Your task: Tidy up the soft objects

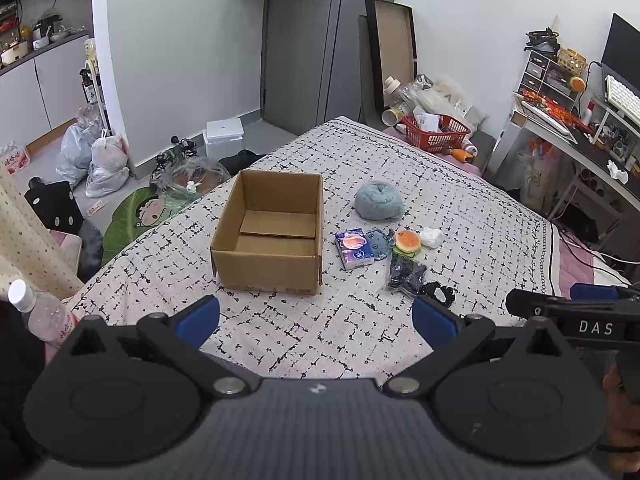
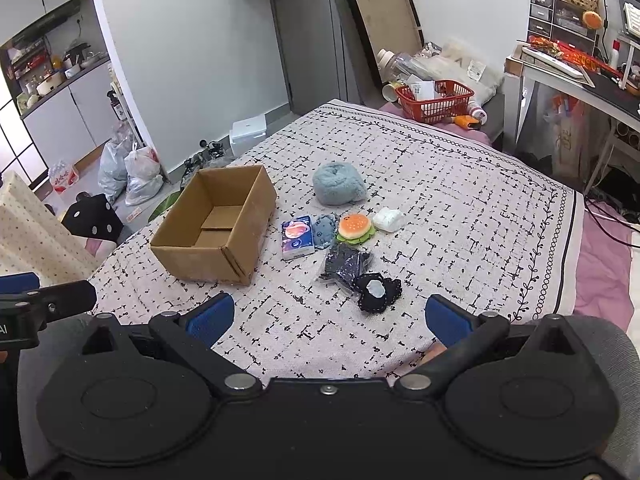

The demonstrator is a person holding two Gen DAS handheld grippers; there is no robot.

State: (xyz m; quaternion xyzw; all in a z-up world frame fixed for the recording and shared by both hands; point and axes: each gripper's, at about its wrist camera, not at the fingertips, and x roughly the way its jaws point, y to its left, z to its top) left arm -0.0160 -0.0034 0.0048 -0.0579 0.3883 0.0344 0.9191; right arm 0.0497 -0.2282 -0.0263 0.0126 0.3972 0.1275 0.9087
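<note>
"DAS" on right hand-held gripper (image 1: 576,308) (white letters)

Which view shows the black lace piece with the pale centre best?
The right wrist view: the lace piece lies whole and unobstructed in front of the open right gripper. In the left wrist view, the lace piece is partly hidden behind a blue pad.

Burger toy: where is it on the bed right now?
In both views the burger toy lies right of the cardboard box, between the small blue plush and the white bundle.
</note>
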